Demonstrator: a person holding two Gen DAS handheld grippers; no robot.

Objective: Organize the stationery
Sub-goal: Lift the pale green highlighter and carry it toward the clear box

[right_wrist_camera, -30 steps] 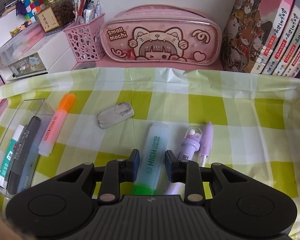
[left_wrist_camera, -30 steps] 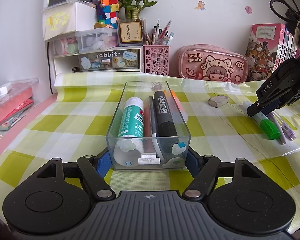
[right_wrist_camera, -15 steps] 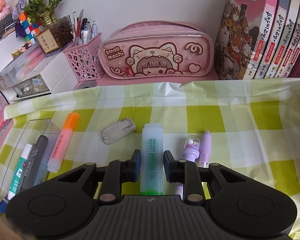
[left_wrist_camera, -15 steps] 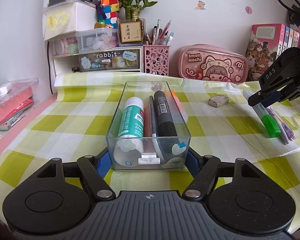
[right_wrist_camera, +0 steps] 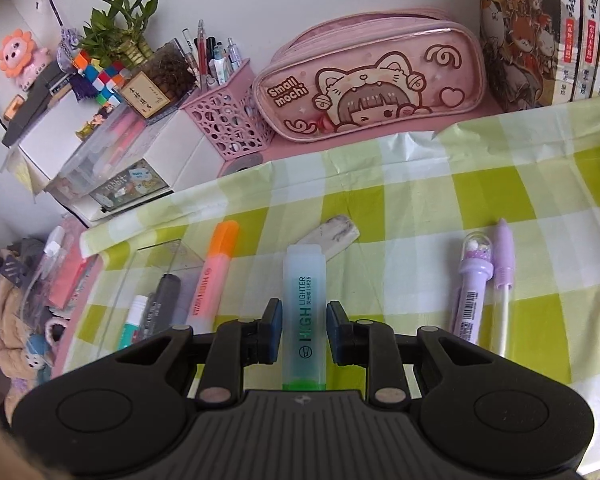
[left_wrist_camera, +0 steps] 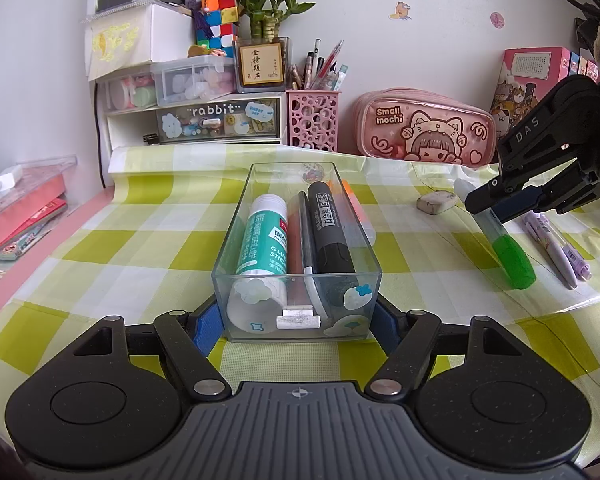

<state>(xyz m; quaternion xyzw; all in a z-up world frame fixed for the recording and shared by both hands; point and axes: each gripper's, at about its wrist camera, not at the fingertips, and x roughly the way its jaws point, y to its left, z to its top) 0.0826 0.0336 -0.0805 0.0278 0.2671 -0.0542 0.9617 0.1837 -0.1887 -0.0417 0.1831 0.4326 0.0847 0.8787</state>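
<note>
My left gripper [left_wrist_camera: 296,320] is shut on the near end of a clear plastic box [left_wrist_camera: 296,304] that sits on the checked cloth. Inside lie a glue stick [left_wrist_camera: 262,236], a black marker [left_wrist_camera: 330,228] and a thin pen. An orange highlighter [right_wrist_camera: 212,276] lies just outside the box's right wall. My right gripper [right_wrist_camera: 303,330] is shut on a green highlighter [right_wrist_camera: 304,304], lifted off the cloth and tilted, green end low; in the left wrist view the green highlighter [left_wrist_camera: 508,252] hangs from that gripper at the right.
A grey eraser [right_wrist_camera: 334,234] lies beyond the green highlighter. Two purple pens [right_wrist_camera: 484,280] lie to the right. At the back stand a pink pencil case [right_wrist_camera: 376,80], a pink pen holder [right_wrist_camera: 224,120], drawer units [left_wrist_camera: 196,116] and books [right_wrist_camera: 548,32].
The right gripper lifted the green highlighter off the cloth and rolled, so the scene tilts in its view. The left gripper and the box stayed still.
</note>
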